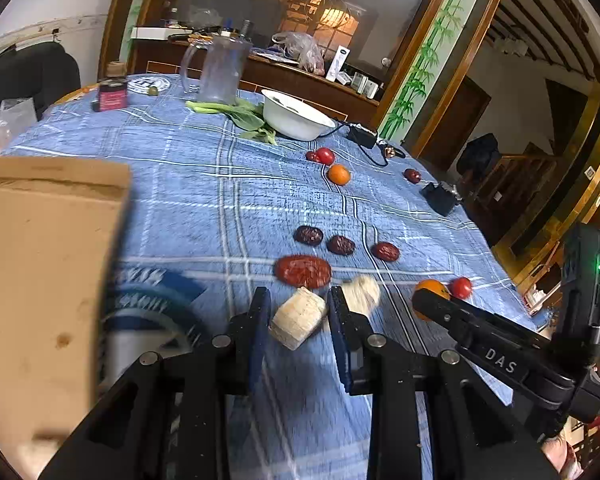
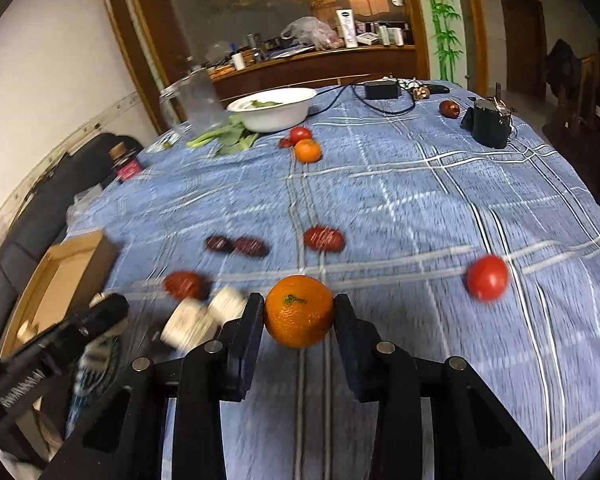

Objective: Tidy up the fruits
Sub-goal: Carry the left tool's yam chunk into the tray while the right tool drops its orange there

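Note:
In the left wrist view my left gripper (image 1: 298, 302) is shut on a pale cream chunk (image 1: 298, 320), lifted just above the blue checked cloth (image 1: 180, 184). A second pale chunk (image 1: 362, 294) lies just right of it, and a big red date (image 1: 303, 271) just beyond. In the right wrist view my right gripper (image 2: 299, 300) is shut on an orange (image 2: 299, 311), with a tomato (image 2: 487, 278) on the cloth to its right. Three dark dates (image 2: 251, 246) lie further out. The left gripper (image 2: 104, 312) shows at the left, near the cardboard box (image 2: 60, 280).
The open cardboard box (image 1: 48, 260) stands close on the left. Far across the table are a white bowl (image 1: 296, 116), greens (image 1: 240, 114), a clear jug (image 1: 220, 68), another orange (image 1: 339, 174) and tomato (image 1: 325, 155), a lone date (image 2: 449, 109), cables and a black device (image 2: 490, 122).

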`<state>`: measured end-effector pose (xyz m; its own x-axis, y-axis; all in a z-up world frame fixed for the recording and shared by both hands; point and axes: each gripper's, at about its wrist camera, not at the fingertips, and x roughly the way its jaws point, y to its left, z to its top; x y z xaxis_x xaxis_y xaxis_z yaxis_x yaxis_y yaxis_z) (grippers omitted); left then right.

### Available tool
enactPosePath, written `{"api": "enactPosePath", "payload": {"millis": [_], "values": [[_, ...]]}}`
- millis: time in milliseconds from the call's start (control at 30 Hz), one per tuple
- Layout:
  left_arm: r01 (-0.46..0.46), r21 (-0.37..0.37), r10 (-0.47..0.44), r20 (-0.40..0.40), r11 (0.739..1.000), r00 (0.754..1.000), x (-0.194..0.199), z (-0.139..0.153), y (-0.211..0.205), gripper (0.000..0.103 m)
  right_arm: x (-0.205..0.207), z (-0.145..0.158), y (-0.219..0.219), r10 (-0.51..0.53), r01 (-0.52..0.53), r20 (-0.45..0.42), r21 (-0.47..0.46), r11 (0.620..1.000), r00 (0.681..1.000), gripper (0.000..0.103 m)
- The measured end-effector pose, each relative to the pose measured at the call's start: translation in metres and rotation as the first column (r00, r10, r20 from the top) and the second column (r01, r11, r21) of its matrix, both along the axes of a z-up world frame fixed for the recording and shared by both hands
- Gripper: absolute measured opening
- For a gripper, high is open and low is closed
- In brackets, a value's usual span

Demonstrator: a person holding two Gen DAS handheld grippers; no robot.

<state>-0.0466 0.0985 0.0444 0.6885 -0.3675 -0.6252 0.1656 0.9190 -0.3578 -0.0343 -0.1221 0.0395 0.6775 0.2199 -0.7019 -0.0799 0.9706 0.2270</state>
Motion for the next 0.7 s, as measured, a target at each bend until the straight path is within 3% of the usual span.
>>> {"api": "enactPosePath", "payload": {"millis": [233,433,600,700], "values": [[-0.113,-0.047,0.114,0.003,0.992,0.994,-0.04,0.032,0.08,0.028,-0.027,0.038,0.064,0.166,-0.166,0.036,0.016,0.986,0.985,0.038],[-0.268,0.073,0.273,-0.072,0.961,0.959,-0.051,0.021,0.151,0.028,-0.043,0.05,0.155,0.375,-0.375,0.031,-0.004,0.927,0.927,0.039],[-0.344,0.148,0.362,-0.124,0.927,0.924,-0.061,-0.001,0.187,0.028,-0.045,0.039,0.225,0.498,-0.498,-0.015,-0.019,0.867,0.867,0.039],[-0.357,0.16,0.379,-0.135,0.92,0.915,-0.064,-0.009,0.199,0.028,-0.042,0.025,0.255,0.534,-0.537,-0.053,-0.06,0.842,0.844,0.039]]}}
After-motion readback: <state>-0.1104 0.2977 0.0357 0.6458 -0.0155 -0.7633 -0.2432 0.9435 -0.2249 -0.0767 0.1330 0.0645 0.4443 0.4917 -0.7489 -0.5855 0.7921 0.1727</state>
